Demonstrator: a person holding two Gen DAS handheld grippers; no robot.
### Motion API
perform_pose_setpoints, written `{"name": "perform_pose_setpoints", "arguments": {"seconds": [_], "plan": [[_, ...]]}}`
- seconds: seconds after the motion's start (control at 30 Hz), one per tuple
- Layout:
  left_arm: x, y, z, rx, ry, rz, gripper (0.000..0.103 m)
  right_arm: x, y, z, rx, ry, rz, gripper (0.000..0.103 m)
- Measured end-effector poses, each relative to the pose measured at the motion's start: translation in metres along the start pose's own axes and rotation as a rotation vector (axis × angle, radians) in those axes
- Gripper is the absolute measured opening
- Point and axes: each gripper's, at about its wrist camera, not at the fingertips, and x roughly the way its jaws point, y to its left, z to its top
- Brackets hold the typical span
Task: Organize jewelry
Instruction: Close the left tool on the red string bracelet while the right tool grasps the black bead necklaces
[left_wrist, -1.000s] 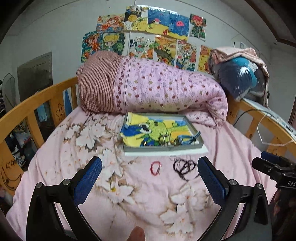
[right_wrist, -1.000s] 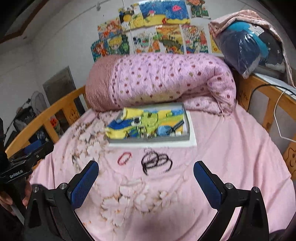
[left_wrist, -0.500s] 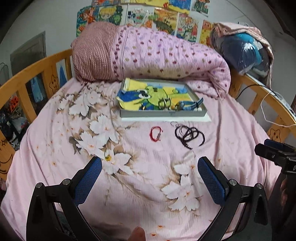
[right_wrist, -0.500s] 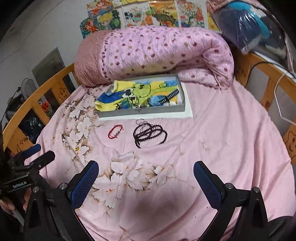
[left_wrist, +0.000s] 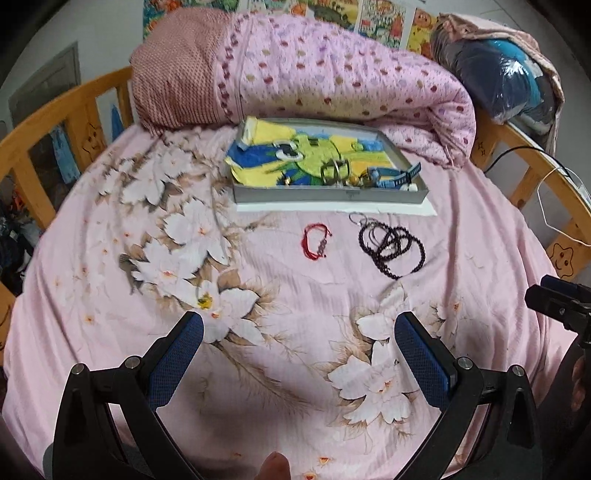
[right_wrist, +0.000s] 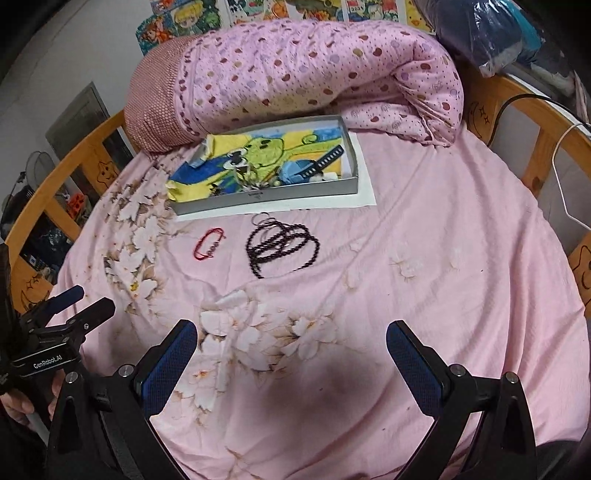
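Two grippers: we see the left gripper (left_wrist: 298, 336) and the right gripper (right_wrist: 291, 342) both spread wide over the bed with nothing between their blue textured pads.
Red bracelet (left_wrist: 317, 242): a thin red cord loop with a small dark charm, lying flat on the bedsheet just in front of the tray.
Black beads (left_wrist: 392, 248): a long string of small round dark beads coiled in several overlapping loops, just to the right of the red bracelet and apart from it; a small wire ring sits at its tray-side end.
Tray (left_wrist: 328, 194): a shallow grey rectangular box with low straight walls, resting on a white sheet of paper (right_wrist: 365, 192), lined with a yellow, green and blue cartoon cloth.
Tray contents: we make out a blue strap (left_wrist: 397, 177) and a cluster of small metal pieces near the front wall; the finer pieces are too small for us to name.
Bedsheet (left_wrist: 110, 325): soft pink fabric, slightly wrinkled, printed with large white flowers.
Quilt (right_wrist: 325, 74): a rolled pink quilt with dots, lying behind the tray against the wooden bed rail (left_wrist: 48, 110).
Left view only: the tip of the right gripper at the right edge.
Right view only: the left gripper at the left edge, with printed lettering on its body, and the dark strap lying diagonally in the tray.
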Motion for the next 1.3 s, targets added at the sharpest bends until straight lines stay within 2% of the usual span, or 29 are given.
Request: {"name": "perform_pose_setpoints", "arguments": {"seconds": [0.1,0.23,0.4,0.6,0.7,0.77,0.93,1.13,1.3], "plan": [[0.015,0.004,0.007,-0.019,0.042,-0.023,0.101,0.009,-0.008,0.008,0.006,0.029,-0.012,0.103],[0.033,0.010,0.019,-0.056,0.057,-0.050,0.101,0.027,-0.018,0.019,0.004,0.076,-0.003,0.103],[0.057,0.015,0.037,-0.069,0.067,-0.052,0.101,0.058,-0.021,0.033,-0.035,0.135,0.052,0.103],[0.089,0.017,0.056,-0.014,0.087,-0.078,0.100,0.097,-0.026,0.047,-0.047,0.199,0.104,0.103],[0.102,0.016,0.063,0.032,0.090,-0.087,0.091,0.113,-0.026,0.053,-0.065,0.211,0.110,0.103],[0.110,0.017,0.065,0.045,0.104,-0.092,0.077,0.123,-0.026,0.056,-0.068,0.220,0.106,0.103],[0.130,0.018,0.066,0.061,0.145,-0.111,0.055,0.147,-0.032,0.063,-0.044,0.244,0.090,0.103],[0.147,0.016,0.070,0.096,0.160,-0.145,0.052,0.170,-0.028,0.071,-0.038,0.245,0.127,0.094],[0.163,0.022,0.071,0.076,0.201,-0.162,0.036,0.191,-0.015,0.070,-0.066,0.267,0.151,0.091]]}}
